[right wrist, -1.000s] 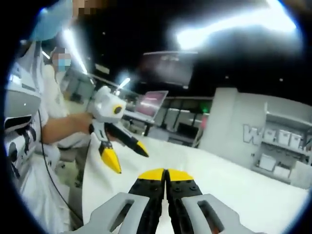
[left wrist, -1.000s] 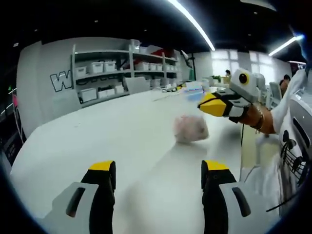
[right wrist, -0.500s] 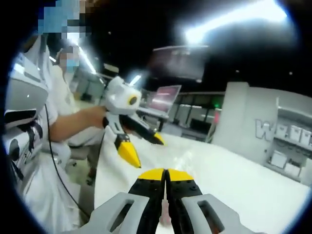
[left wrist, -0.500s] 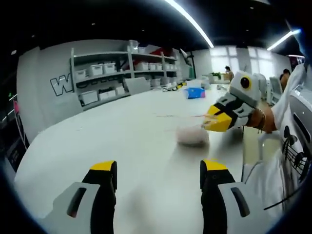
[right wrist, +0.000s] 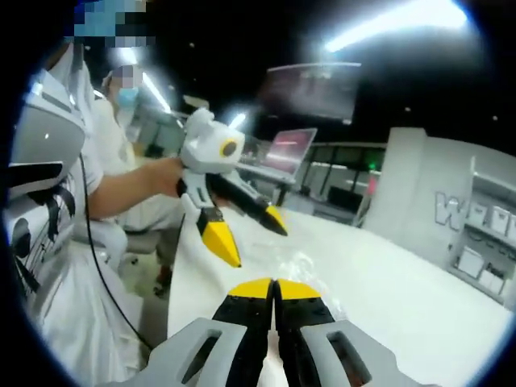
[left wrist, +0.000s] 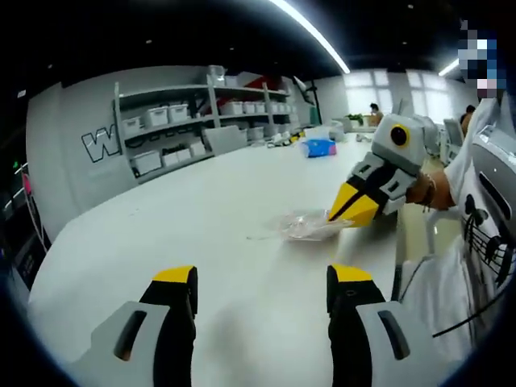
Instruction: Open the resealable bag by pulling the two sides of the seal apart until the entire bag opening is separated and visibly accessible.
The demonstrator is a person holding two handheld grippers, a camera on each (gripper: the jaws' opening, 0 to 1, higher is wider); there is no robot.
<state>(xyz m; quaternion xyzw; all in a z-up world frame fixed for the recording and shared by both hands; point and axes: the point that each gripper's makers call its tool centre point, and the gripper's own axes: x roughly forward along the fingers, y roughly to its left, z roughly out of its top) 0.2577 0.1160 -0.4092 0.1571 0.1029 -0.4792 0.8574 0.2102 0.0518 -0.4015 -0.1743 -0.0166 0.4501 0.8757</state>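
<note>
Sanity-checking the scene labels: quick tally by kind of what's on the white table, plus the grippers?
Resealable bag: 1, clear, lying on the table, pinched at one edge by the right gripper
Blue item: 1, far end of the table, too small to identify
Grippers: 2, the right one shut on the bag, the left gripper open and apart from it
Total: 4

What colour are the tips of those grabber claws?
Yellow tips on black jaws, clearest on the left gripper in the left gripper view.

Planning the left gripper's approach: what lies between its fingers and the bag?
Bare white table, seen in the left gripper view, between the left gripper and the bag.
</note>
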